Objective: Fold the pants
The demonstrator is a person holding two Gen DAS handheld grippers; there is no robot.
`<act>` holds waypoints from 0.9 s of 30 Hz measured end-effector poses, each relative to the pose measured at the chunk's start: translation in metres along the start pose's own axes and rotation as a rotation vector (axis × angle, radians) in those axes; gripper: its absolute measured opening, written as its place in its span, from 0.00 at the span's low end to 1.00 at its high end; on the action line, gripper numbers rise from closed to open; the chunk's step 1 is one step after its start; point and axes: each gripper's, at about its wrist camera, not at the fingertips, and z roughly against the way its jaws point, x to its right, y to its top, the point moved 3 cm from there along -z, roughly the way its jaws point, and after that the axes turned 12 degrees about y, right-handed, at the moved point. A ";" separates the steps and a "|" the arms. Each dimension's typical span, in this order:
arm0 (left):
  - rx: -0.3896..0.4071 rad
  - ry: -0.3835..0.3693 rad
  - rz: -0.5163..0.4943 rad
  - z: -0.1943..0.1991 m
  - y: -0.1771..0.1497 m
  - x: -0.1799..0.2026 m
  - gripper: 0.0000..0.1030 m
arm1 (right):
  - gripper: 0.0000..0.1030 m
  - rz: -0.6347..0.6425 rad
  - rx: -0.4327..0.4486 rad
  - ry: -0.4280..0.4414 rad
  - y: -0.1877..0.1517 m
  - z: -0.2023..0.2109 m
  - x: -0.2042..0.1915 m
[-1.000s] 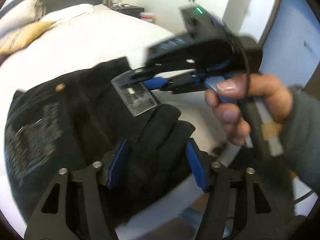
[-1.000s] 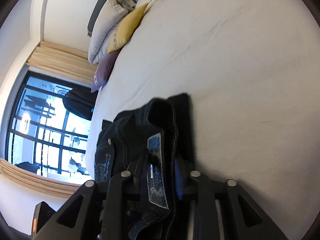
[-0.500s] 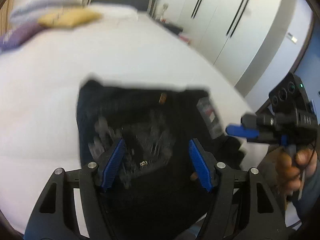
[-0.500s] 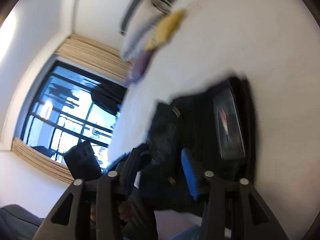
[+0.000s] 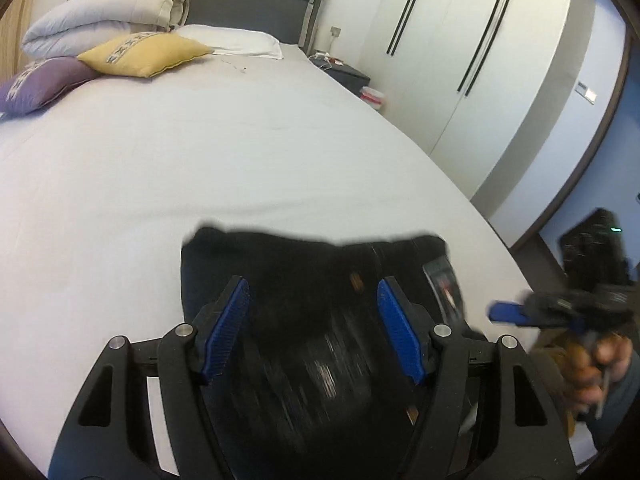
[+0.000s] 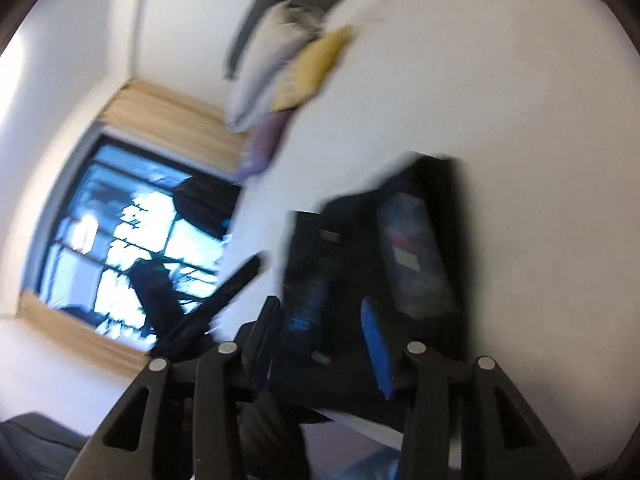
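The black pants (image 5: 312, 280) lie folded in a compact stack on the white bed (image 5: 200, 152), near its front edge. My left gripper (image 5: 312, 332) is open and empty, just above the stack. My right gripper (image 5: 508, 312) shows at the right of the left wrist view, held off the bed's edge. In the blurred right wrist view the right gripper (image 6: 324, 344) is open and empty, with the pants (image 6: 400, 248) in front of it and a paper waist label (image 6: 408, 256) on top.
Pillows and a rolled duvet (image 5: 108, 12) lie at the head of the bed. A white wardrobe (image 5: 460, 52) stands at the right, a nightstand (image 5: 344, 74) beside the bed. A window (image 6: 132, 248) shows in the right wrist view.
Both grippers let go of the pants and drew back. The pants now rest on the bed. The right gripper moved off to the right of the bed's edge.
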 end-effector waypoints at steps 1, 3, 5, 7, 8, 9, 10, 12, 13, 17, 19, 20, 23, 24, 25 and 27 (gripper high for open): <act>-0.022 -0.011 0.008 -0.005 0.005 -0.002 0.64 | 0.51 0.014 -0.016 0.014 0.005 -0.014 -0.005; -0.081 0.012 0.036 -0.038 0.010 -0.014 0.63 | 0.58 0.026 -0.055 0.010 0.010 -0.038 0.000; -0.148 0.021 0.057 -0.070 0.006 -0.017 0.63 | 0.59 -0.022 -0.087 -0.100 0.008 -0.056 0.027; -0.154 0.024 0.050 -0.083 0.000 -0.018 0.64 | 0.42 -0.082 -0.089 -0.143 0.000 -0.055 0.055; -0.145 0.033 0.038 -0.081 0.001 -0.016 0.64 | 0.37 -0.081 -0.061 -0.122 -0.003 -0.048 0.059; -0.141 0.035 0.035 -0.078 0.001 -0.015 0.64 | 0.37 -0.087 -0.050 -0.111 -0.007 -0.041 0.060; -0.134 0.037 0.032 -0.074 0.002 -0.014 0.64 | 0.39 -0.091 -0.048 -0.112 -0.009 -0.035 0.057; -0.097 0.014 0.052 -0.049 0.003 -0.012 0.64 | 0.46 -0.074 -0.045 -0.096 -0.017 -0.022 0.041; -0.076 -0.016 0.064 -0.035 0.001 -0.010 0.64 | 0.48 -0.055 -0.040 -0.068 -0.021 -0.018 0.031; -0.039 -0.074 0.099 0.010 -0.026 -0.001 0.64 | 0.68 -0.024 -0.004 0.087 -0.048 -0.010 0.005; -0.086 -0.053 0.058 0.012 -0.054 0.004 0.66 | 0.71 -0.041 -0.025 0.031 -0.057 -0.013 0.020; -0.120 -0.039 0.042 0.003 -0.066 0.007 0.65 | 0.59 -0.079 -0.043 -0.001 -0.062 -0.017 0.034; -0.095 -0.025 0.040 0.004 -0.080 0.002 0.65 | 0.47 -0.140 -0.010 -0.006 -0.067 -0.016 0.050; -0.105 -0.027 0.051 0.010 -0.078 0.001 0.65 | 0.48 -0.113 -0.019 -0.024 -0.065 -0.014 0.041; -0.109 -0.039 0.069 0.017 -0.075 0.000 0.66 | 0.54 -0.085 -0.025 -0.032 -0.064 -0.011 0.033; -0.060 -0.037 0.086 0.041 -0.064 -0.006 0.66 | 0.69 -0.025 -0.006 -0.050 -0.055 0.002 0.018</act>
